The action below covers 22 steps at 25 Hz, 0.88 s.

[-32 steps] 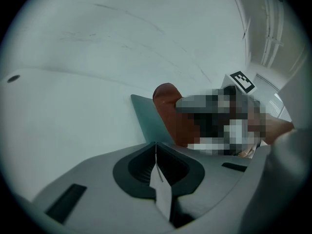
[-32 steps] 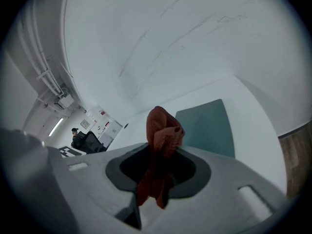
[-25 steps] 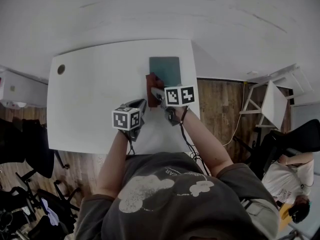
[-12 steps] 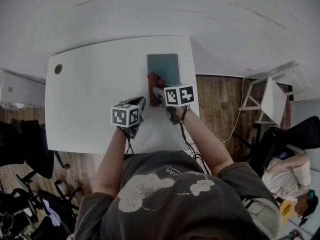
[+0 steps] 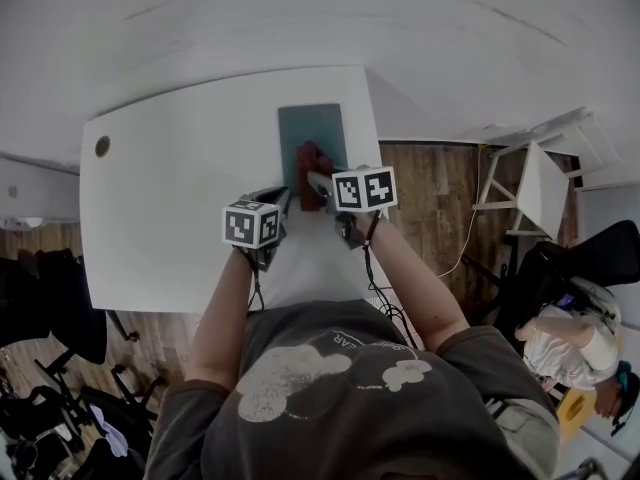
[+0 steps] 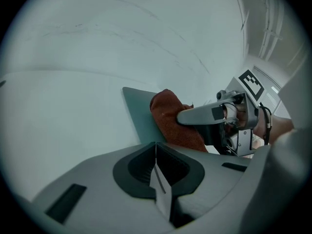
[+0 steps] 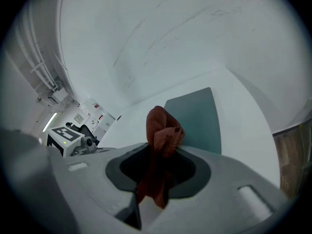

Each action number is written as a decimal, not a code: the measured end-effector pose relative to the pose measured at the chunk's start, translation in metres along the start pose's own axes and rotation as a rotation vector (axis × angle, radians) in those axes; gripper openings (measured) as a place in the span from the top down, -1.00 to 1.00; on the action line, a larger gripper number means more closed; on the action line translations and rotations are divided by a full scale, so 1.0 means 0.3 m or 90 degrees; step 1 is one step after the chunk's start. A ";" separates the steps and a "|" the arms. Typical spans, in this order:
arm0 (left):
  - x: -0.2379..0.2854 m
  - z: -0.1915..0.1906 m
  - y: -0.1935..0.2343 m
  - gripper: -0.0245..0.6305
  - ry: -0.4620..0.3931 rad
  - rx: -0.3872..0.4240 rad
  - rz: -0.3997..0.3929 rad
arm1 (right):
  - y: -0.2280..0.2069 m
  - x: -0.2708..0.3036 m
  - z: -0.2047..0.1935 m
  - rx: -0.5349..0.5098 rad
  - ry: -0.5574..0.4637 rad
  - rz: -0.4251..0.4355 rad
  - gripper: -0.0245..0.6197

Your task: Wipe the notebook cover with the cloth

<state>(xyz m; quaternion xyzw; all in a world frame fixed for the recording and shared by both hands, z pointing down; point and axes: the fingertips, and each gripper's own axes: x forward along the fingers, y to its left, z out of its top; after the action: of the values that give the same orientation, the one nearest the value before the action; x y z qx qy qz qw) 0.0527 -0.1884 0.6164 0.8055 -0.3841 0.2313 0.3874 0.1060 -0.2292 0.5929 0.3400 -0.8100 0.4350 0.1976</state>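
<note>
A teal notebook lies flat on the white table, towards its far right. A rust-red cloth rests bunched on the notebook's near edge. My right gripper is shut on the cloth, which sticks out past the jaws over the notebook. My left gripper hovers just left of it, shut with nothing in it. In the left gripper view the closed jaws point at the notebook, the cloth and the right gripper's finger.
The table's right edge runs close beside the notebook, with wooden floor beyond. A round cable hole sits at the table's far left. A white folding stand and a seated person are at the right.
The cloth has shifted from the notebook's near left corner to the middle of its near edge, carried by the right gripper. The left gripper has kept alongside, still shut.
</note>
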 end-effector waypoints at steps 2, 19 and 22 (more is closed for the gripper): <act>0.012 0.001 -0.002 0.93 0.000 -0.002 -0.003 | -0.011 -0.008 -0.001 0.006 -0.003 0.001 0.59; 0.006 -0.007 0.008 0.93 0.000 -0.017 0.012 | -0.097 -0.078 -0.009 0.041 -0.022 -0.005 0.59; 0.001 -0.008 0.005 0.93 0.001 -0.016 0.012 | -0.109 -0.095 -0.008 0.035 -0.024 -0.013 0.59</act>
<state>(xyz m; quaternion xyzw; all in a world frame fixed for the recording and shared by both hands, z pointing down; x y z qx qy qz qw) 0.0513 -0.1871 0.6187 0.7967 -0.3944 0.2309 0.3955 0.1495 -0.2292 0.5954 0.3619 -0.7977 0.4488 0.1770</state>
